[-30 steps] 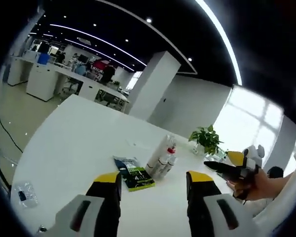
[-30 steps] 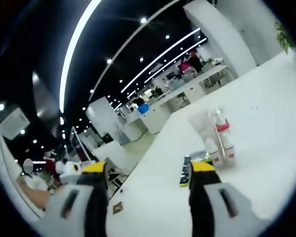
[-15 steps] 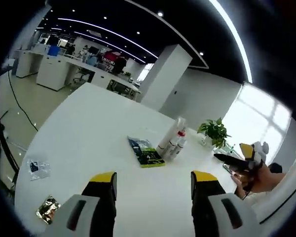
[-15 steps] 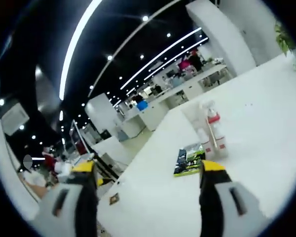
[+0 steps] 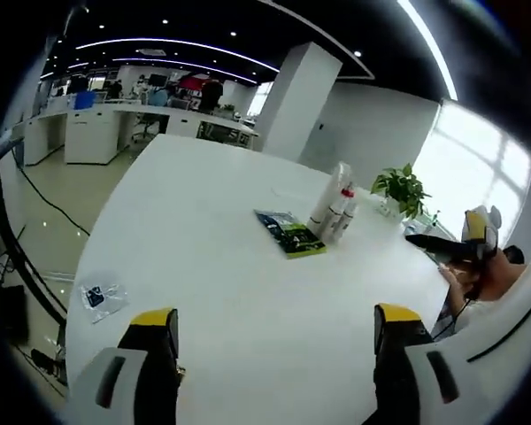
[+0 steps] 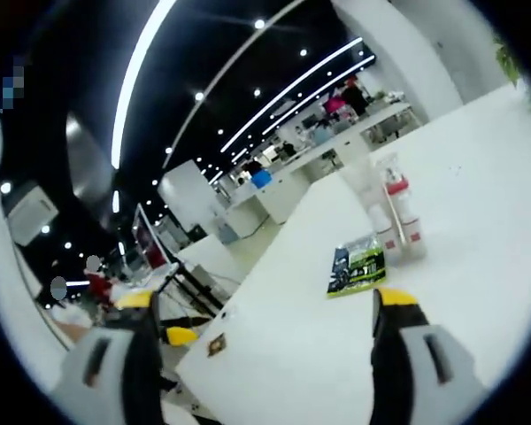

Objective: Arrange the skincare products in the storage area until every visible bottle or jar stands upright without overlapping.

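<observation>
Open-plan office all around us, with strip lights on a dark ceiling and a big white table (image 5: 203, 257) taking up most of the left gripper view. From there our left gripper (image 5: 270, 350) sits at 6 o'clock, jaws spread wide with nothing between them. The skincare bottles (image 5: 334, 211) stand upright in a tight little cluster at roughly 1 o'clock, touching or nearly touching; we can't tell exactly how many, but one has a red collar. Just beside them, toward 12 o'clock, a green and black packet (image 5: 289, 234) lies flat on the table. A small clear bag (image 5: 98, 297) lies near the table edge at 9 o'clock, well apart from the rest. A potted plant (image 5: 403, 189) stands behind the bottles at 2 o'clock.

In the right gripper view our right gripper (image 6: 267, 332) is also spread wide and holds nothing. The bottles (image 6: 391, 212) are at 2 o'clock there, the packet (image 6: 357, 265) just below them. The right gripper (image 5: 460, 248) also shows at 3 o'clock in the left gripper view, in a hand (image 5: 476, 279).
</observation>
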Demonstrator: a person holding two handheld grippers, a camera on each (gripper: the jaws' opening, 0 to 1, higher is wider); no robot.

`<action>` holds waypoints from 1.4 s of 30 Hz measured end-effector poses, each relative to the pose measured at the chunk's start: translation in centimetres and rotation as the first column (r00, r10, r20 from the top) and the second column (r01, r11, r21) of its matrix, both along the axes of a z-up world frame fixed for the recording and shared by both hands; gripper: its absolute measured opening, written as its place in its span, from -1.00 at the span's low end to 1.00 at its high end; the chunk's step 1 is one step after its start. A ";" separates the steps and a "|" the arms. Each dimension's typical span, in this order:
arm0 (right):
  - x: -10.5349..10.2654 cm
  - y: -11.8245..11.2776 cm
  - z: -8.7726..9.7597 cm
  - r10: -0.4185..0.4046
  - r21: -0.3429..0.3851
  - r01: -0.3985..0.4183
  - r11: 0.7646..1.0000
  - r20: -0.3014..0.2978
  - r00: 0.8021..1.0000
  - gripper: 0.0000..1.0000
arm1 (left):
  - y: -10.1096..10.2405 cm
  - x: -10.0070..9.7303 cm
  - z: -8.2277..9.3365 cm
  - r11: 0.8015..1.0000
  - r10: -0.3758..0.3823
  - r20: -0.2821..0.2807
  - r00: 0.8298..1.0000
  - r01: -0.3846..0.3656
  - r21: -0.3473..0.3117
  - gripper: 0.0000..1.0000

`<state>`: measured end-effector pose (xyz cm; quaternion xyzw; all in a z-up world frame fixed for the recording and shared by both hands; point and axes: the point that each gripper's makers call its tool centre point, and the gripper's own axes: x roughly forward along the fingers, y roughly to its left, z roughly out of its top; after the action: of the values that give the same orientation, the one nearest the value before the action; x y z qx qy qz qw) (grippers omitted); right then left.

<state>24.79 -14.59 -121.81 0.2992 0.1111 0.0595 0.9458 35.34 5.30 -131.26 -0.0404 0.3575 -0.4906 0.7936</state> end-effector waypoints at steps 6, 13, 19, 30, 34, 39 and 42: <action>-0.4 0.8 -0.6 0.021 0.008 -0.021 1.000 -0.021 1.000 0.98 | 4.5 1.0 -2.8 0.966 -0.120 0.025 0.992 0.111 0.232 0.98; -1.6 0.1 -0.5 -0.002 -0.004 0.002 1.000 -0.023 1.000 0.98 | 8.1 2.2 -6.3 0.852 -0.294 0.033 0.955 0.246 0.463 0.73; -3.3 -0.7 -0.8 -0.042 -0.008 0.041 0.999 -0.040 0.998 0.97 | 8.3 2.6 -7.4 0.846 -0.247 -0.029 0.968 0.231 0.482 0.33; -4.5 -1.4 -0.9 -0.062 -0.019 0.061 0.998 -0.047 0.997 0.93 | 8.6 3.2 -8.8 0.774 -0.307 -0.042 0.951 0.275 0.570 0.12; -4.7 -1.5 -0.9 -0.066 -0.016 0.066 0.998 -0.046 0.997 0.92 | 8.8 3.6 -8.8 0.779 -0.289 -0.036 0.957 0.257 0.572 0.03; -4.4 -1.8 -0.6 -0.067 -0.008 0.067 0.998 -0.038 0.997 0.91 | 9.1 3.5 -8.9 0.753 -0.315 -0.017 0.949 0.260 0.604 -0.08; -4.3 -1.8 -0.4 -0.059 -0.017 0.059 0.998 -0.033 0.998 0.91 | 9.0 3.3 -8.8 0.753 -0.312 -0.016 0.950 0.258 0.605 -0.14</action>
<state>20.54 -16.42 -122.19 0.2958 0.1183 0.0257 0.9475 38.69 14.32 -140.05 0.2890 0.4618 -0.4683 0.6956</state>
